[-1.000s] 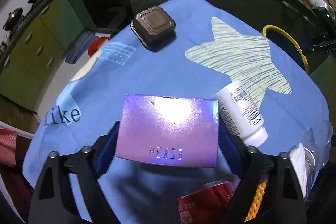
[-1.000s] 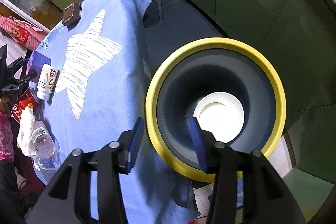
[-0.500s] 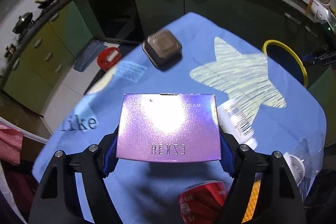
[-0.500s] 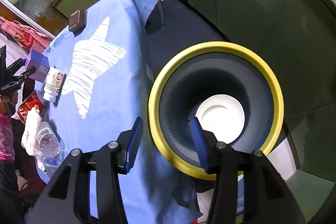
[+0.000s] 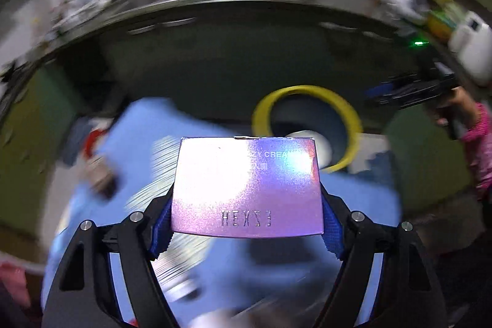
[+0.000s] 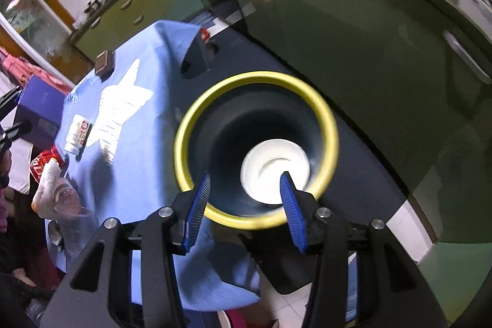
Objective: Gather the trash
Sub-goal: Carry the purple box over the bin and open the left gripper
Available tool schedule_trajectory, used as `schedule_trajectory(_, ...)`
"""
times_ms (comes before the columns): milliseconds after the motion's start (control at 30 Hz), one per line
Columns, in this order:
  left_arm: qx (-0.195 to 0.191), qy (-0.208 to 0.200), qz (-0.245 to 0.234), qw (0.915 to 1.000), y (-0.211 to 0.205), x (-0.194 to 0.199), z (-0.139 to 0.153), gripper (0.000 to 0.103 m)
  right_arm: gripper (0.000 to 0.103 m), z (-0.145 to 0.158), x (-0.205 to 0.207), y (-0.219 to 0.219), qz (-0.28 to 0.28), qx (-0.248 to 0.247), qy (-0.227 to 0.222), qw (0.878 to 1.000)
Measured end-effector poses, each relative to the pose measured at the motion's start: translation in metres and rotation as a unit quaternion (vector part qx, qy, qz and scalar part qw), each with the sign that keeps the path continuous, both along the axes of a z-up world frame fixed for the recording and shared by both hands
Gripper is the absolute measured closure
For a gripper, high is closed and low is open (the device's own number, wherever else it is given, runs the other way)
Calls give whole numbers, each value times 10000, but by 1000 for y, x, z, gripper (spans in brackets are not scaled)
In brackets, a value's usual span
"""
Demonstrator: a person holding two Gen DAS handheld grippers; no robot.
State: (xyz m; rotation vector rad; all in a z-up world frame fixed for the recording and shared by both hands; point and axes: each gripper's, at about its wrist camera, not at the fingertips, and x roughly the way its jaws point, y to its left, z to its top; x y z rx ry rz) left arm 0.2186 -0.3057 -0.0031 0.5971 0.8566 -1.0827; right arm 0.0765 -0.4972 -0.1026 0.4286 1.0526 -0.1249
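My left gripper is shut on a shiny purple carton and holds it in the air above the blue tablecloth, facing the yellow-rimmed dark bin. The carton also shows at the left of the right wrist view. My right gripper is open and empty, hovering over the bin's near rim. A white bowl lies at the bottom of the bin. On the cloth lie a white pill bottle, a red can and a brown lidded box.
The round table's blue cloth ends beside the bin. A clear plastic cup and a white wad sit at its near edge. Green kitchen cabinets curve behind the bin. The left wrist view is motion-blurred.
My left gripper has lifted the purple carton off the table and swung it right toward the bin. My right gripper has pulled back a little over the bin's rim, still open.
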Motion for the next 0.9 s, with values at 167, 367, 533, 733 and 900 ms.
schedule_trajectory(167,257,282,-780,9962,-106,-35,-28,26,58,-1,-44,-32,-412,-24,-105,9991)
schedule_trajectory(367,662,489,-1123,9903,-197,-51,-81,26,58,-14,-84,-61,-793,58,-93,9968)
schedule_trajectory(533,987,458,-975,9893,-233,-48,-123,24,53,-21,-100,-73,-978,119,-71,9951)
schedule_trajectory(733,747,544,-836,9922,-236,-48,-108,17,53,-25,-96,-73,-958,173,-88,9952)
schedule_trajectory(900,240,463,-751,9958,-189,-46,-54,13,53,-22,-84,-61,-777,148,-117,9968)
